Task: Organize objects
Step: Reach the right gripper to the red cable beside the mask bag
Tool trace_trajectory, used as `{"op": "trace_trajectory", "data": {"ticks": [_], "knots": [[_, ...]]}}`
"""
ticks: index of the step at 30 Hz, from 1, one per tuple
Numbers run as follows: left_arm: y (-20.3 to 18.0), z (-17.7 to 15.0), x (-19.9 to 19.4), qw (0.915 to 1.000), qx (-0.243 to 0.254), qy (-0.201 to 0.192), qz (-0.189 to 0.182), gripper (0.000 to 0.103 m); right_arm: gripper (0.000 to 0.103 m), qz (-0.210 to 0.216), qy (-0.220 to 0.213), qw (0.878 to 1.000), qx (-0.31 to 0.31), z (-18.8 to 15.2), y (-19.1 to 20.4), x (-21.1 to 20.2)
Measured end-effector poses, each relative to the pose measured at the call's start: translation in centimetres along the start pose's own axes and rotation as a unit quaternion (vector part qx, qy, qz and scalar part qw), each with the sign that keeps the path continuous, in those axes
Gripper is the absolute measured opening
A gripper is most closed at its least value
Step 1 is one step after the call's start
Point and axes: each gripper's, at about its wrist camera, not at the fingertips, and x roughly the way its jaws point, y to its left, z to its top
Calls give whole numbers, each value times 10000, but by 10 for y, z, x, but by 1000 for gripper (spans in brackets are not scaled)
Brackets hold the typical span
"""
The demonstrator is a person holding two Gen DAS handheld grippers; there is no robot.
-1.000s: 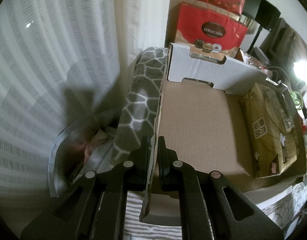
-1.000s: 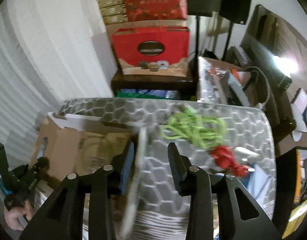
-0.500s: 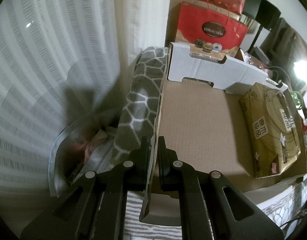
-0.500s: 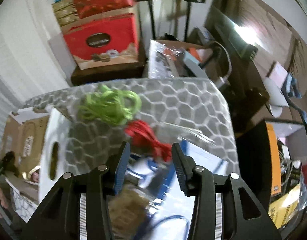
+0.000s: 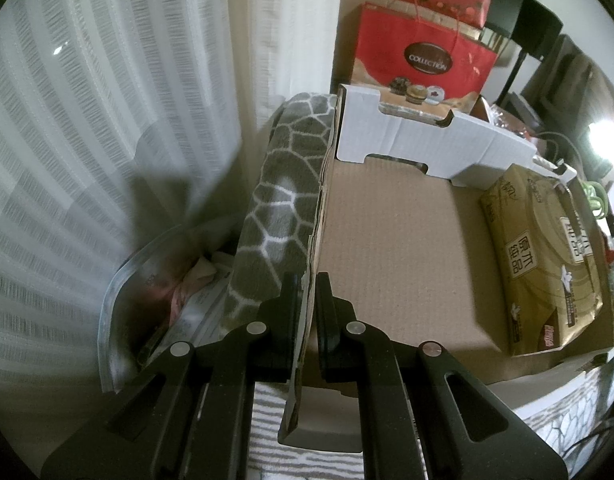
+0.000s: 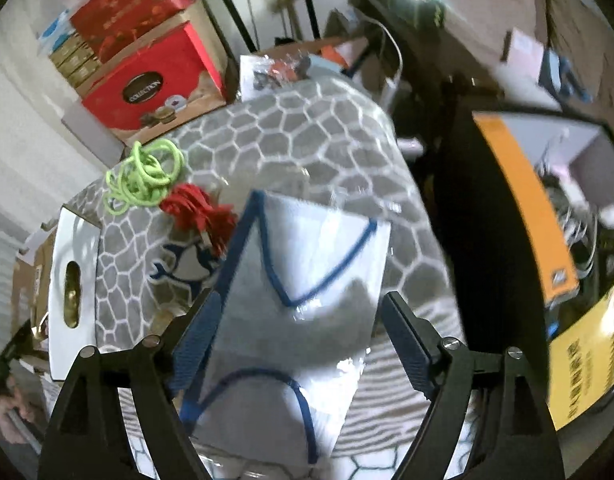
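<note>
Opening wide, the right gripper (image 6: 299,332) straddles a light, slippery packaged mask (image 6: 303,280); pinch its near edge. Left gripper (image 5: 306,300) jaws clamp the cardboard box (image 5: 387,248) wall.

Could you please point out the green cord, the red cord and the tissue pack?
green cord (image 6: 145,176): right wrist view, middle of the coil.
red cord (image 6: 201,216): right wrist view, centre of the bundle.
tissue pack (image 5: 543,256): left wrist view, top face.

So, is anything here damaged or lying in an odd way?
The left wall of the cardboard box has a ragged, torn top edge just beyond where the left gripper pinches it. Beside the box, the green cord and red cord lie loose and tangled on the blanket. Nothing is spilled.
</note>
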Motion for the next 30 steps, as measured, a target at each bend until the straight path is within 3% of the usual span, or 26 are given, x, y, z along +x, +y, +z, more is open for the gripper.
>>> {"op": "trace_trajectory", "data": {"ticks": [6, 11, 20, 23, 25, 30], "knots": [[0, 0, 0, 10000, -1, 2, -1, 8, 84, 167, 94, 9997, 143, -9, -2, 6], [0, 0, 0, 10000, -10, 0, 0, 8, 84, 154, -73, 9998, 67, -3, 5, -1], [0, 0, 0, 10000, -22, 3, 12, 8, 80, -126, -378, 9960, -794, 34, 55, 0], [0, 0, 0, 10000, -24, 1, 9, 8, 72, -306, -345, 9927, -1114, 45, 71, 12], [0, 0, 0, 10000, -22, 0, 11, 8, 58, -364, -236, 9912, -1252, 50, 77, 22], [0, 0, 0, 10000, -24, 5, 10, 8, 52, -455, 0, 9871, -1536, 56, 91, 47]]}}
